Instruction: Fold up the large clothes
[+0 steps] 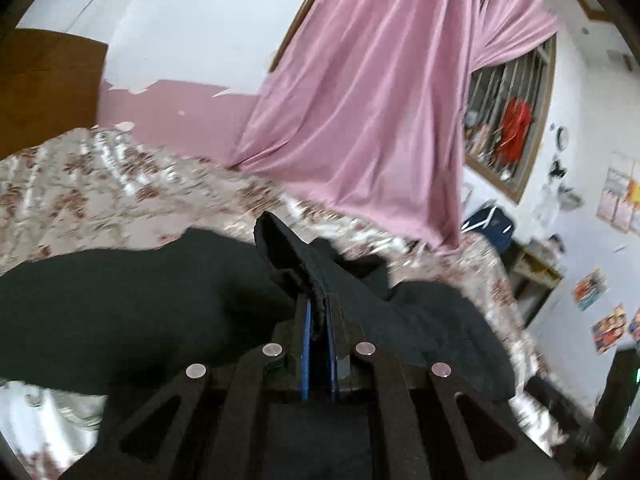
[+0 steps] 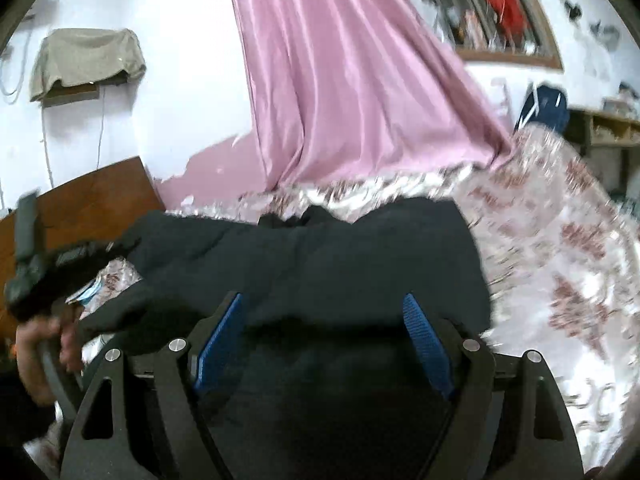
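while the left gripper [image 1: 318,320] jaws clench a bunched edge of the black garment [image 1: 132,300] rising straight ahead, the right gripper [image 2: 326,312] jaws gape above cloth spread leftward across the bed [image 2: 560,240].

The black garment [image 2: 320,256] runs off the lower frame edge behind the right gripper [image 2: 326,344]; items behind the barred window [image 1: 508,120], upper right, blur beyond telling.
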A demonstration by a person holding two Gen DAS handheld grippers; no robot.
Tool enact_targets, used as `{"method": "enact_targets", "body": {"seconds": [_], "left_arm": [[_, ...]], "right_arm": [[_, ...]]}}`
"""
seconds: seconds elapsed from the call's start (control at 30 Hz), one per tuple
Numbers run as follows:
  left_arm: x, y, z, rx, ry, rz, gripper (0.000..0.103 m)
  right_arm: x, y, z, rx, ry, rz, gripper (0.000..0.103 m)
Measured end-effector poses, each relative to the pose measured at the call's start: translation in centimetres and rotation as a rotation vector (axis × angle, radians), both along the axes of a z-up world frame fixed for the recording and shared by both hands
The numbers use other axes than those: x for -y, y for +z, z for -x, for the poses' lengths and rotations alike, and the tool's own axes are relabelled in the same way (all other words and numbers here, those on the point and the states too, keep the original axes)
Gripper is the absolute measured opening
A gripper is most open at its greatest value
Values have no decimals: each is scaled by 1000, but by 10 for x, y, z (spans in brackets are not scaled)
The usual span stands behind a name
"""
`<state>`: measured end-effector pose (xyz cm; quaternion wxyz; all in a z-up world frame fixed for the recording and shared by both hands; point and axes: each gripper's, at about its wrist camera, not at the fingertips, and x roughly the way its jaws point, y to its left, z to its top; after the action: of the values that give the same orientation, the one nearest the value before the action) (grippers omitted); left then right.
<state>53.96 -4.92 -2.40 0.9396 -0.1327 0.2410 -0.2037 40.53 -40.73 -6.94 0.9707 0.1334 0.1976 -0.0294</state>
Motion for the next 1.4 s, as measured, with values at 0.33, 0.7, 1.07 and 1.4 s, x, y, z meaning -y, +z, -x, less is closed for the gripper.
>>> {"method": "enact_targets", "body": {"seconds": [0.33, 0.7, 1.07, 1.4], "left_arm": [[-25, -86, -20, -227, 23, -19, 7], [-51, -117, -19, -273, -54, 203, 13], [-74, -111, 6, -163, -66, 397, 59], [-126, -79, 35, -295, -37, 409, 103]], "right_arm": [[-52, -56, -145, -307, 138, 16, 77], [-85, -117, -177, -471, 144, 194, 92], [-107, -131, -185, -503, 108, 331, 96], [-112, -118, -156, -365, 132, 282, 97]]}}
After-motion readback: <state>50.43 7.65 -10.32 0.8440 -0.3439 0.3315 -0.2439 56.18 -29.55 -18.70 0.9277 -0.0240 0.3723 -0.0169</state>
